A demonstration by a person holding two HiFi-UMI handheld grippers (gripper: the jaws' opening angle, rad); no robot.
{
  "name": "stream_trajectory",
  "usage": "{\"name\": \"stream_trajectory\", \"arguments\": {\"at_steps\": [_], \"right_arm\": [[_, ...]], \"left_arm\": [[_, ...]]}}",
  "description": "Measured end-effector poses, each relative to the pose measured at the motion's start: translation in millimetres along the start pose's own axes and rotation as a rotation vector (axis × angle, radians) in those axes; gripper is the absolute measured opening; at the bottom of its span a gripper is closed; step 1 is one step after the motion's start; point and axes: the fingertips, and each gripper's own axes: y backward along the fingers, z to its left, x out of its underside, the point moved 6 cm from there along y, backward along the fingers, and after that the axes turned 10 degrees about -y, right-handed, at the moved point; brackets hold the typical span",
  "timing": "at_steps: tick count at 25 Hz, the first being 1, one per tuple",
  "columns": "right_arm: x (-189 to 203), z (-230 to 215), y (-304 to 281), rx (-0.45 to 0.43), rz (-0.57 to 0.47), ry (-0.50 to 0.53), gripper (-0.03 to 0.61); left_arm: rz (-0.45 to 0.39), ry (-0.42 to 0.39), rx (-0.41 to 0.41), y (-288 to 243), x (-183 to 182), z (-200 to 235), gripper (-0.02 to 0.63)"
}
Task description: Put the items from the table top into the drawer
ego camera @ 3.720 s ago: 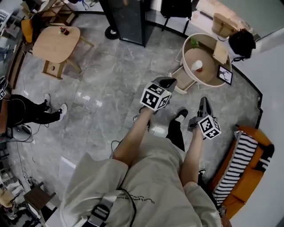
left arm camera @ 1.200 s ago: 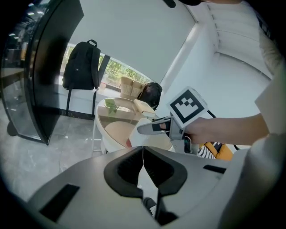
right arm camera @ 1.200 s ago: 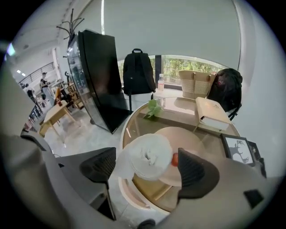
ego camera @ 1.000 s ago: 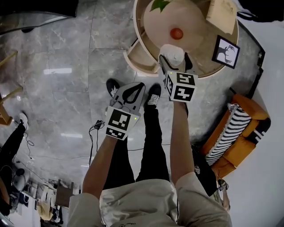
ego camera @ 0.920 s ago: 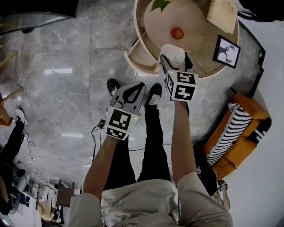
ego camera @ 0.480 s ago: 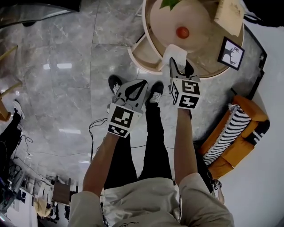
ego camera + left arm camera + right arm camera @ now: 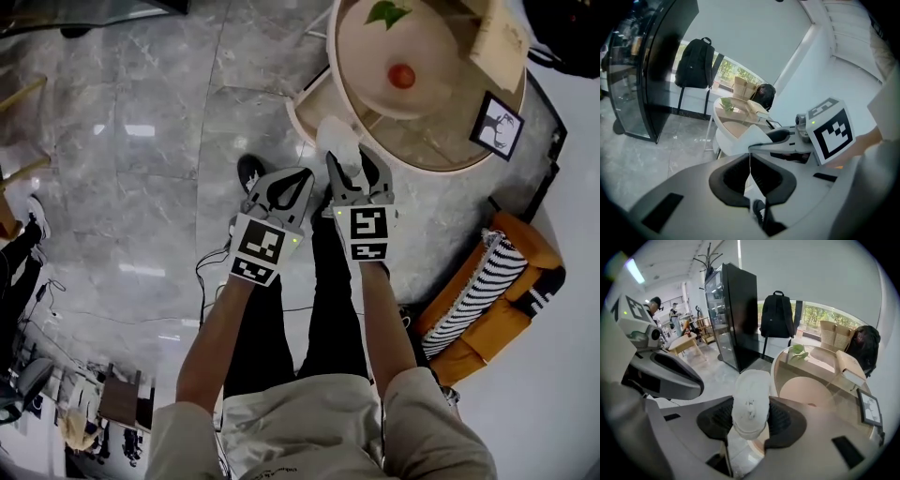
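Observation:
My right gripper (image 7: 349,161) is shut on a white rounded item (image 7: 337,139), held just off the left edge of the round table (image 7: 441,155). In the right gripper view the white item (image 7: 751,401) sits squeezed between both pads of that gripper (image 7: 751,417). A pale drawer (image 7: 314,103) stands open at the table's left side, close to the item. A small red item (image 7: 401,75) lies on the table top. My left gripper (image 7: 289,180) hangs beside the right one over the floor; in its own view the left gripper (image 7: 750,161) is shut and holds nothing.
On the table are a green plant (image 7: 384,12), a framed picture (image 7: 497,122) and a pale box (image 7: 502,37). An orange seat with a striped cushion (image 7: 483,291) stands to the right. A black cabinet (image 7: 733,315) and a backpack (image 7: 777,315) are behind. My feet (image 7: 249,173) are below the grippers.
The right gripper closed on the white item at the table top and carried it left, off the table's edge, next to the left gripper. The left gripper shifted slightly.

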Motion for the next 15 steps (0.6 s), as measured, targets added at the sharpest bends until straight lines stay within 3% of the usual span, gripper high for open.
{"name": "stream_trajectory", "arguments": {"at_steps": [6,12,15], "right_arm": [[56.4,12.5,-37.0,-0.074,0.069,-0.029,0.198],[124.9,-18.8,-112.4,-0.054,0.124,0.05,0.198],[154.7,-42.8,-159.7,-0.028,0.126,0.041,0.198]], "left_arm": [[0.015,0.025,-0.043,-3.3,26.3,16.8,0.021],[0.025,0.082,-0.063,-25.6,83.0,27.9,0.021],[0.028,0.089,-0.072,-43.6,113.1,35.0,0.021]]}}
